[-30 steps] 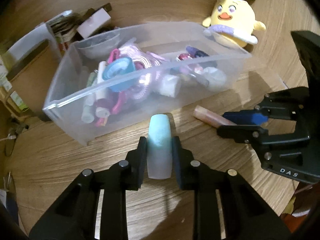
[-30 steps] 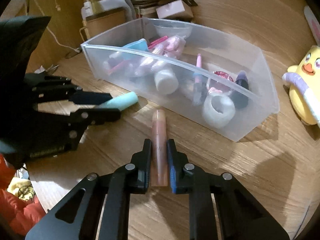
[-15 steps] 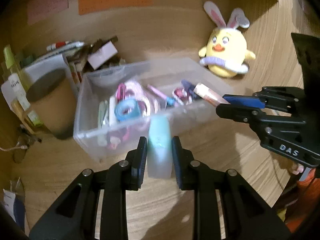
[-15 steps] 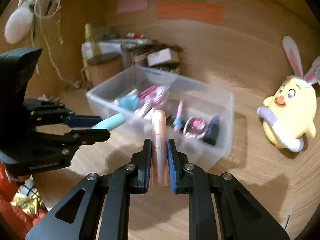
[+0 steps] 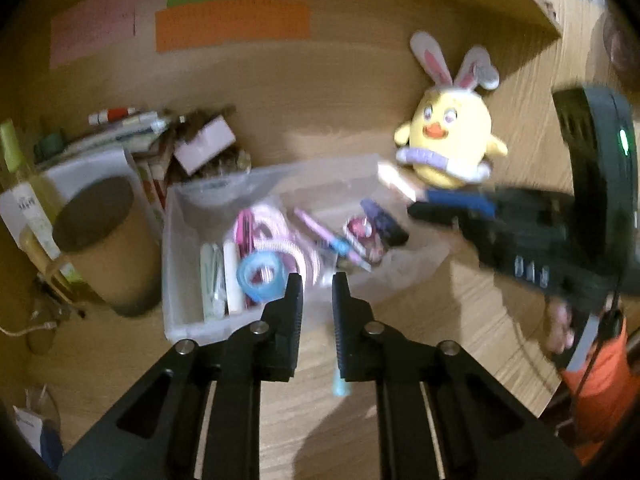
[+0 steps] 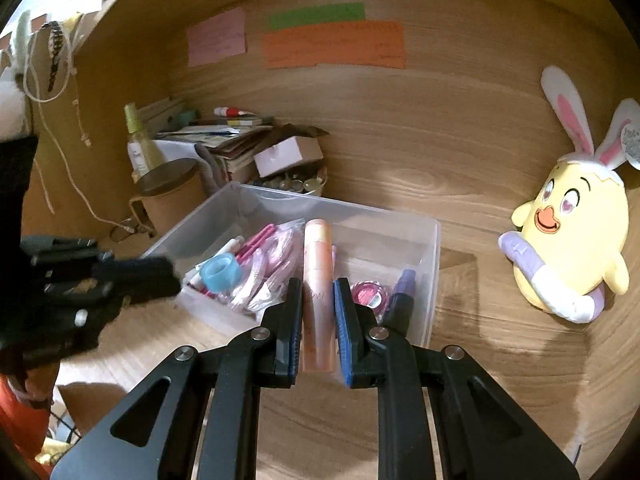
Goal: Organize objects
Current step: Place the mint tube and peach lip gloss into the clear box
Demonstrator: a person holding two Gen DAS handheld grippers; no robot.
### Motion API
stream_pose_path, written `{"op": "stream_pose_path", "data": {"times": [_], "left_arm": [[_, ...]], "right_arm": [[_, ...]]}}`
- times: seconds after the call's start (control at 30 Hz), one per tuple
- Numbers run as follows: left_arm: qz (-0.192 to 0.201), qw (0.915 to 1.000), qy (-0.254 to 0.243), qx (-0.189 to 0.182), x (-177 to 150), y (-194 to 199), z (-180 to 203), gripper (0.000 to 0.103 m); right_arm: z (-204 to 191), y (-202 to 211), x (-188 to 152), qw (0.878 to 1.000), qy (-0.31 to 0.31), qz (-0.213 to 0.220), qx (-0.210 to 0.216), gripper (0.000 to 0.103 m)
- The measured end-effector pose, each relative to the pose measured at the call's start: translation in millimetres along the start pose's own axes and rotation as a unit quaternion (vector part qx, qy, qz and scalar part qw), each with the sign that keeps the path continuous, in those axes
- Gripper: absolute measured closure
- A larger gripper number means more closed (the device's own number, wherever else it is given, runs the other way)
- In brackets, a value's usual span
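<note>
Over the near wall of the bin [image 6: 434, 248], your right gripper [image 6: 318, 300] is clamped on the peach tube [image 6: 318, 264], which points toward the bin's middle. Your left gripper [image 5: 313, 292] has just been closing and is nearly pinched together with nothing between its fingers. A blurred teal sliver [image 5: 341, 384] shows under its right finger, above the desk [image 5: 440, 320].
</note>
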State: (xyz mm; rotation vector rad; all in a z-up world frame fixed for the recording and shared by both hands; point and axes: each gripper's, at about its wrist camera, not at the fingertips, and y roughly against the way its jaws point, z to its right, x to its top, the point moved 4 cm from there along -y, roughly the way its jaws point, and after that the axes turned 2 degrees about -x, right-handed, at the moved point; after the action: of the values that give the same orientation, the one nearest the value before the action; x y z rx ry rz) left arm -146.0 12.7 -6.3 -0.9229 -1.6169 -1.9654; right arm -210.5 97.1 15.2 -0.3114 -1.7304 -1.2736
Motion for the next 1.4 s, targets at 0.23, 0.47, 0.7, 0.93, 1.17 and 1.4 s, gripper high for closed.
{"op": "stream_pose_path", "data": {"times": [0.23, 0.47, 0.7, 0.93, 1.17, 1.4], "left_arm": [[-0.101, 0.9944, -0.023, -0.020, -42, -49, 13, 0.075], [-0.108, 0.9926, -0.052, 0.017, -50, -71, 23, 0.079], [-0.089, 0.9952, -0.039, 0.000, -47, -52, 29, 0.079], [-0.042, 0.9981, -0.033, -0.030, -20, -18, 34, 0.079], [-0.011, 0.9996, -0.017, -0.020, 12, -6, 16, 0.079], [-0.010, 0.9999, -0.007, 0.009, 39, -22, 2, 0.079]], "right_arm": [[22, -31, 7, 0.999, -0.024, -0.035, -0.012, 0.089], [22, -57, 4, 0.997, -0.022, -0.065, -0.017, 0.089], [17, -76, -3, 0.996, -0.013, -0.090, -0.013, 0.089], [16, -77, -6, 0.995, -0.007, -0.097, -0.017, 0.087], [17, -50, -1, 0.998, -0.011, -0.066, -0.015, 0.080], [20, -27, -2, 0.999, -0.013, -0.044, -0.020, 0.079]]}}
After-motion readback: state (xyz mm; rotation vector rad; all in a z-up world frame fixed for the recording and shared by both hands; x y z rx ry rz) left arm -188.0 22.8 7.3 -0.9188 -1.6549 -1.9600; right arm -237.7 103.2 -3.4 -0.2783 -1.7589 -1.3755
